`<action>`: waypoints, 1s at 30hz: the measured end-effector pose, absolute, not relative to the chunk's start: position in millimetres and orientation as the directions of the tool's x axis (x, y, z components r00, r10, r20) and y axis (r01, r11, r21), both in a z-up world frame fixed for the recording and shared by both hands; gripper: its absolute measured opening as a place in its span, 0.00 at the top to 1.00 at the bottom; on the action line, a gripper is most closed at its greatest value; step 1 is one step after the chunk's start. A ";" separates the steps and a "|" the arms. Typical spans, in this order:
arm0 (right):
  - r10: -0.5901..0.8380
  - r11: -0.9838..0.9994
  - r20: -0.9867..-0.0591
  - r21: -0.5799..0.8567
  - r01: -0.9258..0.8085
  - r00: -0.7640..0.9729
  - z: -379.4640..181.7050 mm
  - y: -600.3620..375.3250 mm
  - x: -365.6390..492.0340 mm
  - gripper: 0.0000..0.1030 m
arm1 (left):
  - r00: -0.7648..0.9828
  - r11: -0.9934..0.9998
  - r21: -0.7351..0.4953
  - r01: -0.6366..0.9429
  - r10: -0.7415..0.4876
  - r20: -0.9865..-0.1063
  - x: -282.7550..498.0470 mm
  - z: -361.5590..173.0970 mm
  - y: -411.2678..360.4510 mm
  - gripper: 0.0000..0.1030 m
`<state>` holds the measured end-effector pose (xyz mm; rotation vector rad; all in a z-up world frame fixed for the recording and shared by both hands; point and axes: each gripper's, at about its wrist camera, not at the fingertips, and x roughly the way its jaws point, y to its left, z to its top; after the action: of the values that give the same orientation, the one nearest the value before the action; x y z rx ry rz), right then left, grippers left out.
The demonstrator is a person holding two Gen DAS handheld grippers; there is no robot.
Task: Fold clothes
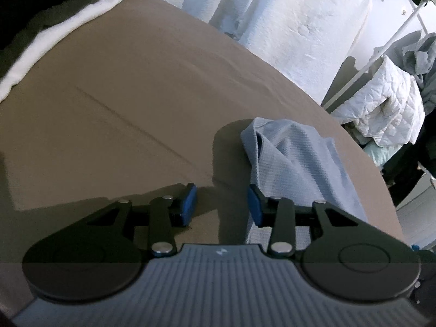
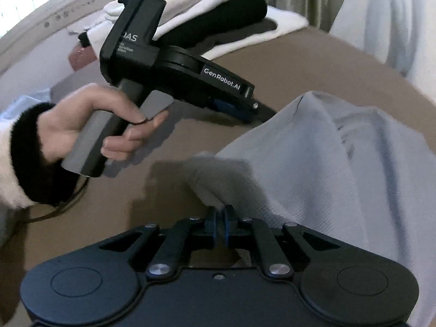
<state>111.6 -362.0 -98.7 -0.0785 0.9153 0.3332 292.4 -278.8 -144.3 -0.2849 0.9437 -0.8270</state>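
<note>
Light blue cloth [image 2: 340, 163] near the bed [image 1: 122, 109] edge, soft and floppy. Right tool [image 2: 221, 212] pinching its corner; left tool [image 1: 222, 204] spread, empty. Best grabbed at corners.

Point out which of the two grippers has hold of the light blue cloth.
The right gripper: its jaws are pinched shut on the light blue cloth's corner. The left gripper stands open, gripping nothing.

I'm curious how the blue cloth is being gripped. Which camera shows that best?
The right wrist view: the right gripper pinches a corner of the light blue cloth. The left wrist view shows the cloth beside open pads.
</note>
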 end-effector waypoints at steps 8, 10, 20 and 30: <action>0.051 0.856 -0.721 -0.325 -0.403 0.691 -90.2 -327.7 91.0 0.24 | 0.274 0.650 -0.561 0.512 -0.743 -0.611 296.0 -145.3 -279.9 0.62; 0.013 0.804 -0.735 -0.396 -0.444 0.678 -102.7 -323.1 95.0 0.21 | 0.272 0.650 -0.561 0.513 -0.743 -0.612 295.0 -145.1 -281.6 0.62; -0.188 0.943 -0.540 -0.333 -0.003 0.821 -57.8 -428.7 126.9 0.97 | 0.392 0.629 -0.575 0.524 -0.777 -0.493 304.9 -109.2 -277.8 0.62; -0.417 0.856 -0.552 0.028 0.517 0.722 -73.4 -599.7 111.7 0.96 | 0.282 0.574 -0.538 0.617 -0.800 -0.529 319.8 -125.5 -345.4 0.57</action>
<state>111.7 -599.7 -73.4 0.1853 0.5628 -0.5190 319.8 -345.4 -125.5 -0.2464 0.8576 -0.9619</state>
